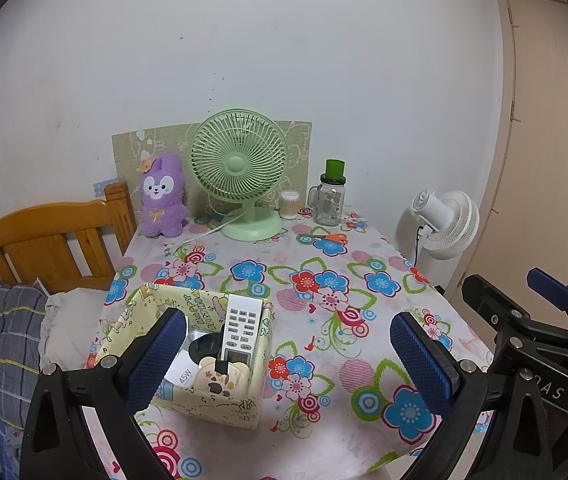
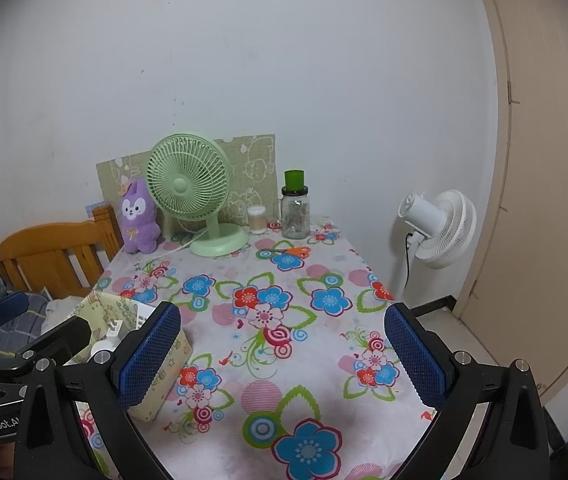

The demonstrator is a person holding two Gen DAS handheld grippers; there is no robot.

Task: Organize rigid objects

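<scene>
A yellow fabric box [image 1: 239, 406] stands at the front left of the flowered table [image 1: 324, 280]. In it stand a white remote [image 1: 241, 330], a 45W charger [image 1: 183, 374] and a dark round thing. My left gripper [image 1: 292, 356] is open and empty, its left finger in front of the box. My right gripper [image 2: 288, 354] is open and empty above the table, the box [image 2: 163, 376] by its left finger. Orange-handled scissors [image 1: 330, 238] lie near the back right; they also show in the right wrist view [image 2: 290, 251].
At the back stand a green fan [image 1: 239, 172], a purple plush [image 1: 161, 196], a cotton swab jar [image 1: 288, 205] and a glass jar with green lid [image 1: 330, 196]. A wooden headboard [image 1: 47, 244] and bedding lie left. A white floor fan [image 1: 448, 224] stands right.
</scene>
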